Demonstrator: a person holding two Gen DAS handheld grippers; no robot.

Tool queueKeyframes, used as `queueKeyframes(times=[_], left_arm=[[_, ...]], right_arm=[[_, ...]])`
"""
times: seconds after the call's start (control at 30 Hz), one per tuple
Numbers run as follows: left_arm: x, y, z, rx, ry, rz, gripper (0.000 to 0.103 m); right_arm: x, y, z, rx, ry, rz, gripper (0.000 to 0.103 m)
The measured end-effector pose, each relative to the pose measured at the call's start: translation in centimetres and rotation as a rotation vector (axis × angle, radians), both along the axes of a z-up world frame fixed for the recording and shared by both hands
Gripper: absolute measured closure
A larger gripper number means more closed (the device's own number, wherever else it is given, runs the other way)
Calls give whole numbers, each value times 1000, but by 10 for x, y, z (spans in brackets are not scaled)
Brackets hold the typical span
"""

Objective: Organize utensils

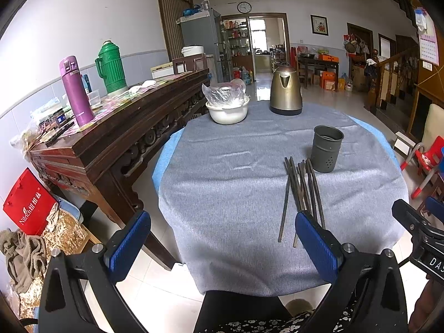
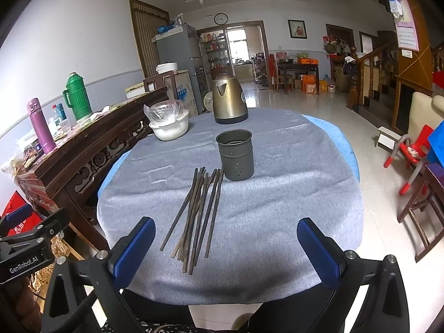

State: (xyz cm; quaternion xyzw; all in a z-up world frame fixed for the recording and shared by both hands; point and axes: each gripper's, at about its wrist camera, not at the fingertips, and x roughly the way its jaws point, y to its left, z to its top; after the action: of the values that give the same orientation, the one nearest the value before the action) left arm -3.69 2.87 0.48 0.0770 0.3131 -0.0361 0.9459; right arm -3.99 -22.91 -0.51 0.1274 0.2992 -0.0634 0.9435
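Several dark chopsticks (image 2: 197,213) lie in a loose bundle on the grey tablecloth, their far ends beside a dark metal utensil cup (image 2: 235,154) that stands upright and looks empty. In the left wrist view the chopsticks (image 1: 301,191) lie at the right, in front of the cup (image 1: 327,148). My left gripper (image 1: 223,223) is open and empty, held above the table's near edge, its right finger over the chopsticks' near ends. My right gripper (image 2: 226,231) is open and empty, hovering just short of the chopsticks' near ends.
A brass-coloured kettle (image 2: 229,100) and a white bowl (image 2: 169,129) holding a plastic bag stand at the far side of the table (image 2: 305,194). A dark wooden sideboard (image 1: 111,138) with a purple flask and green thermos runs along the left. Red chairs stand at the right.
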Motion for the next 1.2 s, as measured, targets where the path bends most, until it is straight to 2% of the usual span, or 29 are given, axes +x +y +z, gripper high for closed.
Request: queueKeyframes(times=[0.27,0.43,0.53,0.63,0.7,0.77,0.8,0.83,0.9,1.03,1.2], left_arm=[[4,0,-3,-8,12,-17,0],[30,-6,-3,0,4,-55,0],[62,-11,-7,-24,48,-113,0],[99,-20,-19,-35,123,-163,0],[122,-26,-29,-57,181,-185,0],[143,-32,-39,-84,229,-216,3],[151,-35,-44,-92,248,-226,13],[160,-38,-50,-102,272,-242,18],[173,-45,-61,-122,315,-268,39],[193,-57,-81,-149,395,-310,51],[209,-74,-100,-188,487,-344,51]], right_arm=[[11,-4,-3,11,11,8,0],[50,-22,-7,48,36,45,0],[84,-36,-20,105,100,97,1],[114,-51,-37,188,156,132,23],[132,-57,-49,217,185,138,53],[152,-58,-61,249,199,160,62],[158,-58,-65,256,201,165,63],[166,-56,-70,258,205,173,64],[185,-50,-81,259,229,193,72],[214,-42,-108,275,310,196,83],[232,-39,-132,298,385,195,87]])
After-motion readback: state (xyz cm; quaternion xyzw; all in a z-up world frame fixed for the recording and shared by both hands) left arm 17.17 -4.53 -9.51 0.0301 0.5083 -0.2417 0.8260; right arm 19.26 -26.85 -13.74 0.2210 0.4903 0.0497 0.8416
